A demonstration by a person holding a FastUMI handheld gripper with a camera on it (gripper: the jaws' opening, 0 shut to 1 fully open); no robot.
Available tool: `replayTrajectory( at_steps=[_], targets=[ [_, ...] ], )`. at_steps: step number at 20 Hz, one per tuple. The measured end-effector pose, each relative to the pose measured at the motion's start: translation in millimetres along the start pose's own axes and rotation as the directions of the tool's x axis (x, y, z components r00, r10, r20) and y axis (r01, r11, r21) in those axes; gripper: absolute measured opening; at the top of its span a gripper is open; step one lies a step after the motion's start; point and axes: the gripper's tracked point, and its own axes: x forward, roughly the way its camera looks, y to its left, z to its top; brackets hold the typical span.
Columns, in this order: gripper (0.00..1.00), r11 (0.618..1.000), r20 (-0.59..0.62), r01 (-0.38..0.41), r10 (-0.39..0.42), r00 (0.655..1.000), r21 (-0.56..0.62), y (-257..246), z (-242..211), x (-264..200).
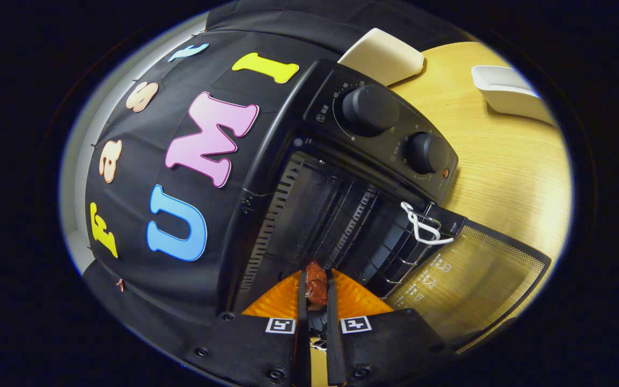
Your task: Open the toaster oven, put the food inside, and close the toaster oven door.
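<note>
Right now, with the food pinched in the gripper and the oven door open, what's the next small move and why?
Probably ease forward into the cavity. The gripper is shut on the reddish food piece, the toaster oven stands with its door dropped open, and the wire rack lies just ahead of the fingers.

Black cloth wall [180, 258] behind pale wooden table [503, 161].
</note>
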Motion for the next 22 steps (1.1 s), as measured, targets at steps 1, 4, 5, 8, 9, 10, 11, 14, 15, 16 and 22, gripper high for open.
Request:
replayTrajectory(
  at_steps=[1,4,5,8,9,10,11,14,15,16,22],
  targets=[
    [0.16,1.000,-0.002,0.005,-0.005,1.000,0.007,-1.3,-3.3,1.9],
    [0.19,0.999,0.023,0.030,-0.030,0.999,-0.025,-6.8,-0.7,6.7],
    [0.22,0.998,0.018,0.035,-0.034,0.999,-0.045,-7.3,-3.5,5.4],
    [0.50,0.990,-0.015,-0.013,0.011,1.000,-0.138,9.3,-12.3,-0.4],
    [0.62,0.981,-0.024,-0.014,0.009,1.000,-0.192,11.1,-16.4,-5.6],
    [0.74,0.973,-0.035,-0.016,0.008,0.999,-0.232,11.9,-19.3,-8.5],
    [0.87,0.968,-0.041,-0.014,0.004,0.999,-0.250,13.2,-22.2,-11.8],
    [0.96,0.953,-0.056,0.006,-0.024,0.998,-0.302,7.7,-21.7,-16.4],
    [0.97,0.946,-0.065,0.011,-0.033,0.997,-0.323,6.1,-22.5,-18.8],
    [0.98,0.935,-0.069,0.018,-0.046,0.997,-0.353,5.0,-21.4,-20.6],
    [0.98,0.846,-0.074,0.031,-0.083,0.994,-0.533,3.6,-9.5,-42.6]
  ],
)
